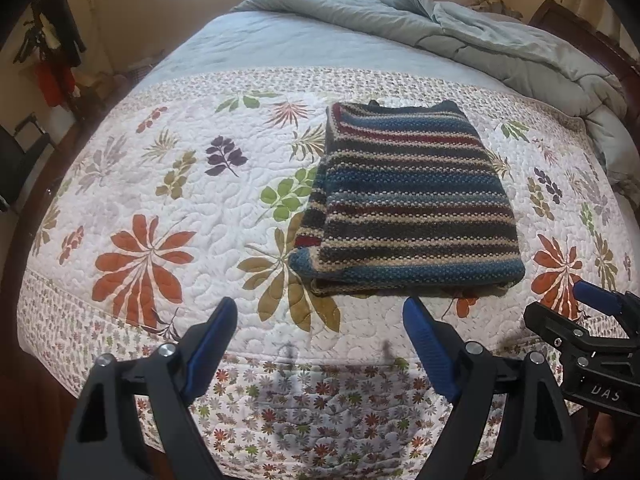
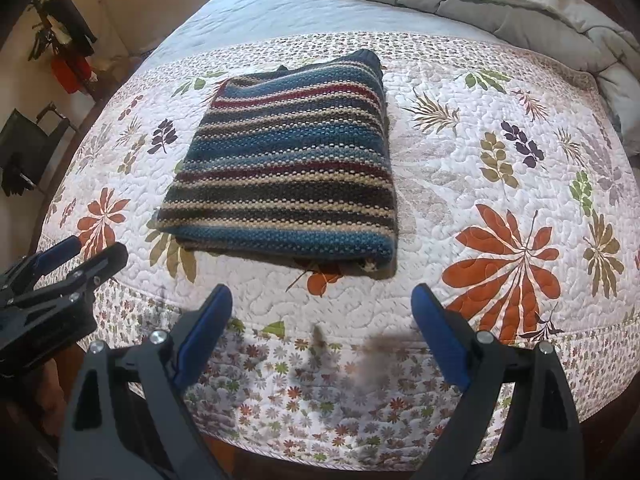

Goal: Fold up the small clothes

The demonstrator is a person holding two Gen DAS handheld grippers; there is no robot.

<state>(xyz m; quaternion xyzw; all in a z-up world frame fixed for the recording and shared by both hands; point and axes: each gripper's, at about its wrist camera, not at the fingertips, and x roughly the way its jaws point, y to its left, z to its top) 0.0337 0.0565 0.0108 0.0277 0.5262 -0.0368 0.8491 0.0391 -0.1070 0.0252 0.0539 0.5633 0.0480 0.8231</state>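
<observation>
Left wrist view looks down on a bed [image 1: 248,52] covered by a white floral quilt [image 1: 192,208], with a grey-blue comforter [image 1: 500,40] bunched at the far right. A striped knit sweater [image 1: 408,196], folded into a thick rectangle, lies flat on the quilt, right of centre and just beyond the left gripper [image 1: 320,312]. Its blue-padded fingers [image 1: 212,340] stand wide apart with nothing between them, hovering over the quilt's near edge and clear of the sweater. The right gripper [image 1: 592,300] shows at the right border.

From the right wrist view, the same sweater [image 2: 288,164] sits left of centre, its folded edge nearest. The right gripper [image 2: 322,300] is also spread wide and empty, short of the sweater, with the left gripper [image 2: 84,256] at the left border. Dark clothing [image 2: 64,28] hangs on the far left wall.
</observation>
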